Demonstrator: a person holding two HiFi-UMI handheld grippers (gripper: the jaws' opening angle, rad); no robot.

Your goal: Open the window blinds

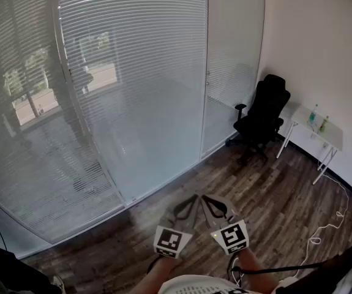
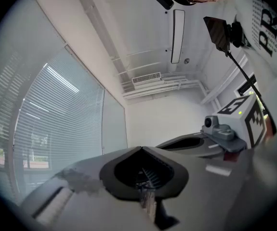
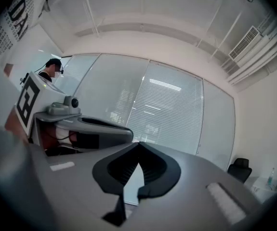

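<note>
White slatted window blinds [image 1: 133, 72] hang behind a glass wall across the left and middle of the head view, slats turned flat and closed. They also show in the left gripper view as blinds [image 2: 56, 124] and in the right gripper view as blinds [image 3: 164, 109]. My left gripper [image 1: 193, 198] and right gripper [image 1: 205, 198] are held side by side low in the middle, pointing at the glass, well short of it. The left gripper [image 2: 140, 149] has its jaws together with nothing in them. The right gripper [image 3: 139, 144] is likewise shut and empty.
A glass door [image 1: 234, 60] with a small handle stands right of the blinds. A black office chair [image 1: 264, 112] and a white side table [image 1: 322, 136] with bottles stand at the right wall. A white cable [image 1: 329, 225] trails over the wood floor.
</note>
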